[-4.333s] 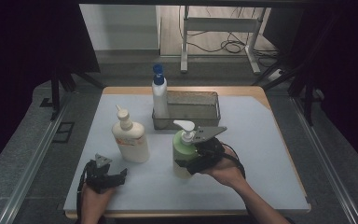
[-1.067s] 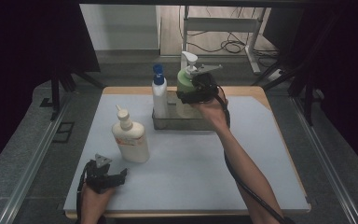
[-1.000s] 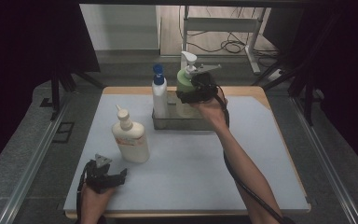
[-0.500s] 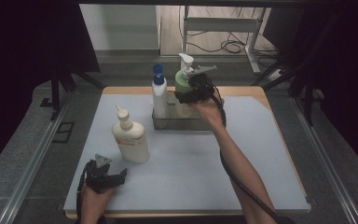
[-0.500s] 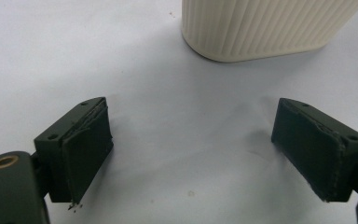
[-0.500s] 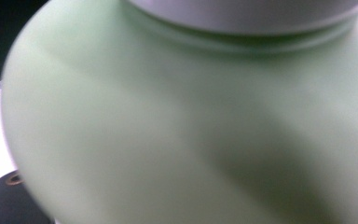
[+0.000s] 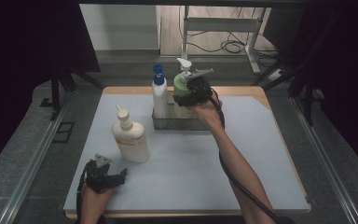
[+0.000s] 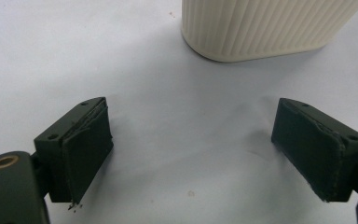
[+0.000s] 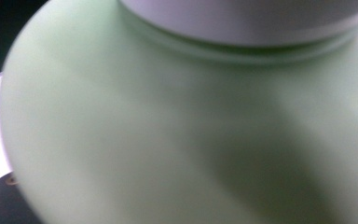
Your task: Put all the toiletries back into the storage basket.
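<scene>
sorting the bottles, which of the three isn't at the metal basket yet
The cream bottle, standing alone on the mat near the left gripper. The blue-capped white bottle stands in the metal basket, and the right gripper holds the green pump bottle at it.

Landmark: metal basket at the far middle of the worktop. Its left end is blocked by the blue-capped bottle; the green pump bottle sits just right of that. Cream bottle stands near-left of the basket. Right of and in front of the basket, the worktop is open.
</scene>
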Motion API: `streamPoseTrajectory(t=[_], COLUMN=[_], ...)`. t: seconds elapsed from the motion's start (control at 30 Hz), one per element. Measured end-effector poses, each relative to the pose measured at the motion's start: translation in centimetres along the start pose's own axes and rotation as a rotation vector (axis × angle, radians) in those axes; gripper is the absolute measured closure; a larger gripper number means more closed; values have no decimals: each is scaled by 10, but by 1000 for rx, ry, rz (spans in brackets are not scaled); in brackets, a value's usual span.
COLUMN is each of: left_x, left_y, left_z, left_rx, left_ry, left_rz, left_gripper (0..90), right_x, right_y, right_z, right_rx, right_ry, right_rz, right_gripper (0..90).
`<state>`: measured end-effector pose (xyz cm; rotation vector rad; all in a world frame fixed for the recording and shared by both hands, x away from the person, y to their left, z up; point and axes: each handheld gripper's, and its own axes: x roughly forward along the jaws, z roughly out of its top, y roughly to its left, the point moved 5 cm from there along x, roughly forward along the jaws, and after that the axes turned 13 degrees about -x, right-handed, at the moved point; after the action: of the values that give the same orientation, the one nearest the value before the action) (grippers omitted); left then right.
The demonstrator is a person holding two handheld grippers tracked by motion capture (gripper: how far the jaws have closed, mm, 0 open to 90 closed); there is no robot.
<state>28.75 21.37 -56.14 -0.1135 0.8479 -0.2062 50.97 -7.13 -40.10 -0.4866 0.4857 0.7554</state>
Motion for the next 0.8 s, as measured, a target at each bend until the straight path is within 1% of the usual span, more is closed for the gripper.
streamPoseTrajectory(t=[0.23,0.5,0.73,0.8], left_x=[0,0,0,0], left_y=[0,0,0,0], left_z=[0,0,0,0], left_rx=[0,0,0,1], left_ry=[0,0,1,1], left_rz=[0,0,1,0], left_gripper=[118,117,118,118], right_x=[7,16,23,25], right_y=[1,3,5,5], right_z=[-6,-15,-22,-24], right_rx=[9,1,21,18], right_ry=[22,53,68,75], right_rz=[8,18,30,31], right_gripper=[121,121,121,121])
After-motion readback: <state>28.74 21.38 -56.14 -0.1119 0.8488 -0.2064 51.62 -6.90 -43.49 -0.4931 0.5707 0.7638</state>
